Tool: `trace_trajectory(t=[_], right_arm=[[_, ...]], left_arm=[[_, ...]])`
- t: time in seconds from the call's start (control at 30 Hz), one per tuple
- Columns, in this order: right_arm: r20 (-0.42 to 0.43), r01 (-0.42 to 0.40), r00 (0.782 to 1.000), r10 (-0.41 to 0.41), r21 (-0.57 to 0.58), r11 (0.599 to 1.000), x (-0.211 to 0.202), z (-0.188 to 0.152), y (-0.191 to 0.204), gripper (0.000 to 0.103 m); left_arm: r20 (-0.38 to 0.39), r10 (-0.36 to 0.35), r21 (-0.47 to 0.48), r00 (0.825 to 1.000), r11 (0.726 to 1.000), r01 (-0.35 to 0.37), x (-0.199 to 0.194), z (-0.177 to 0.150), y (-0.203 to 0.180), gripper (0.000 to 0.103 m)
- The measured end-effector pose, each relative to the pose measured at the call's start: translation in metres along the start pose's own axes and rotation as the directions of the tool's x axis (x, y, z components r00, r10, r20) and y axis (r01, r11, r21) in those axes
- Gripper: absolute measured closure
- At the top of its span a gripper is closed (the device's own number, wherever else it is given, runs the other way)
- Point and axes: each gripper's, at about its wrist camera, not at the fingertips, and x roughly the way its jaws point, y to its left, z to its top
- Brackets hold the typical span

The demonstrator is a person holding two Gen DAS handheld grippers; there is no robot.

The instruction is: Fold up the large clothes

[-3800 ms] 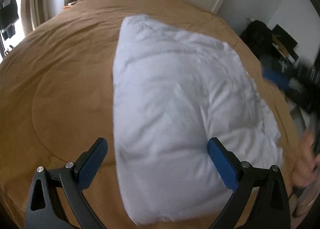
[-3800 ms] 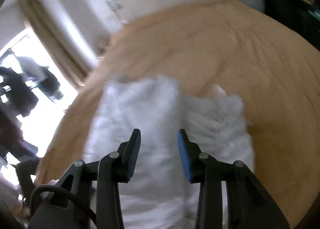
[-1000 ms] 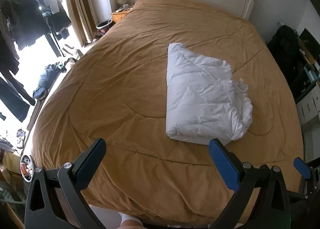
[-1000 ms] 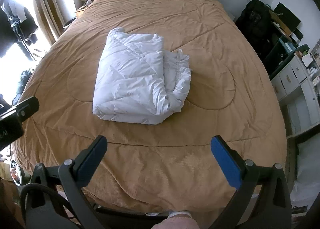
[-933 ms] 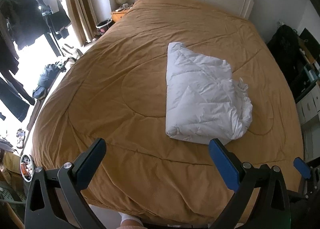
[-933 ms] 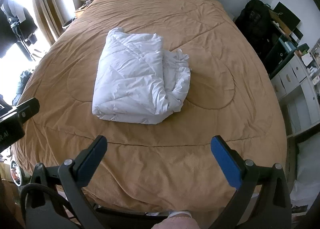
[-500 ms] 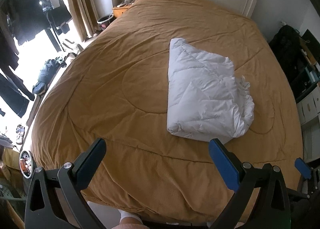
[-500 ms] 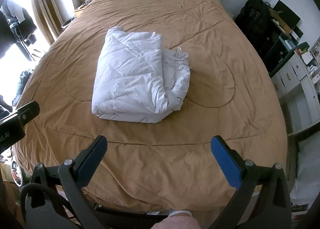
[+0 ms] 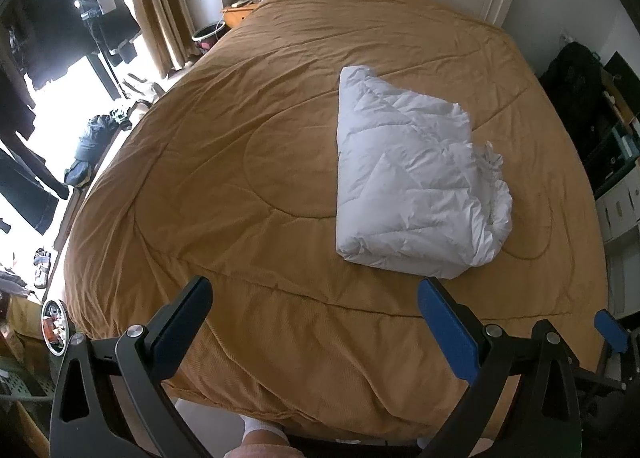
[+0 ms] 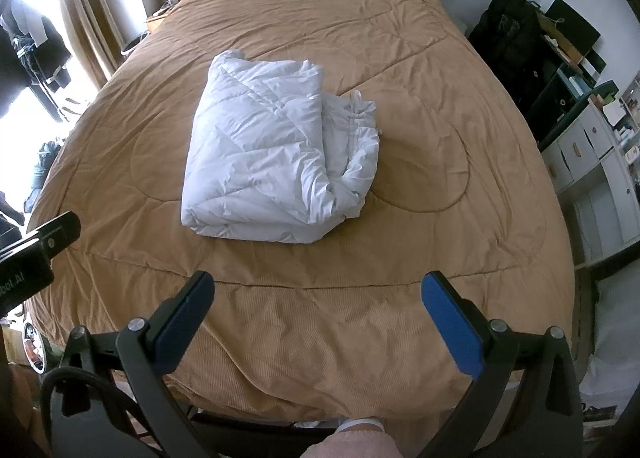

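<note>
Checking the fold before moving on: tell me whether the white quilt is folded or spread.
Folded. The white quilt lies as a compact layered bundle on the brown bedspread, its loose edges bunched along one side.

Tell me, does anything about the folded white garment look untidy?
Yes. The white garment is folded on the bedspread, but its right side is bunched, with a crumpled edge sticking out instead of being tucked flat.

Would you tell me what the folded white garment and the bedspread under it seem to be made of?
White garment: apparently a padded jacket with a thin, faintly shiny synthetic shell, judging by its stitched puffy quilting. Bedspread: matte tan quilted fabric, showing fine corduroy-like ribbing near the foot.
</note>
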Motion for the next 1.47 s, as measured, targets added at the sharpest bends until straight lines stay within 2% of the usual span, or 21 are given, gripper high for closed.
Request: trace_trajectory(t=[1.1, 1.47], right_arm=[[-0.038, -0.006, 0.999, 0.005, -0.011, 1.000, 0.007, -0.002, 0.001, 0.000], [-0.042, -0.008, 0.999, 0.007, -0.016, 1.000, 0.008, -0.002, 0.000, 0.000]], left_arm=[[-0.037, -0.018, 0.029, 0.999, 0.999, 0.019, 0.006, -0.006, -0.010, 0.001], [-0.018, -0.012, 0.041, 1.000, 0.999, 0.012, 0.004, -0.010, -0.015, 0.001]])
